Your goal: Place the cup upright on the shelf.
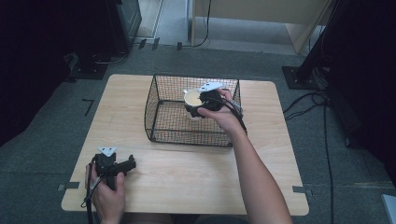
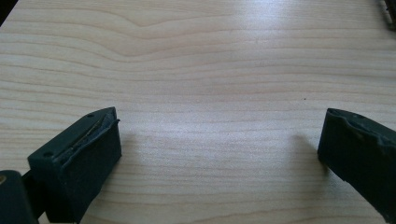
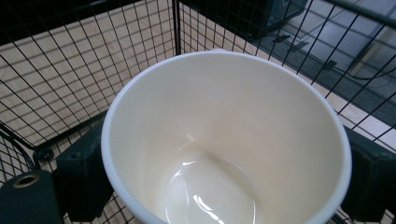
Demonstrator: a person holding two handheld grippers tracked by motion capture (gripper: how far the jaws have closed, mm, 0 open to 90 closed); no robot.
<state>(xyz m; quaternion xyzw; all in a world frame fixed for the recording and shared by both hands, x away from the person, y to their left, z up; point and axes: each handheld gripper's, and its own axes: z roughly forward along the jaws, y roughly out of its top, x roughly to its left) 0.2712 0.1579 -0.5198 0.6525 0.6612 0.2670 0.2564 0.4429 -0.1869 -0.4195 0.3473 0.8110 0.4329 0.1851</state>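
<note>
**Still in the air: a smooth cup held over a wire basket**

Right now the right tongs [image 1: 201, 103] are clamped on a cream-white cup [image 1: 192, 98], 1 black jaw on each side of its outer wall, as the right gripper view shows. The cup [image 3: 224, 140] is empty and upright, and seems to be held inside the black wire basket [image 1: 154, 109], at about rim height towards its far right part; whether its base touches the mesh floor I cannot tell.

The wall looks glossy and tapered, so a light squeeze could let it slide down through the jaws. Tilting the hand would probably make that worse. The cup's side could also knock the far wire wall, which stands close behind it.

The left tongs [image 1: 127, 165] rest wide apart and empty on the bare wooden table [image 2: 210, 70], near its front left corner, well apart from the basket and too far off to steady anything.
</note>
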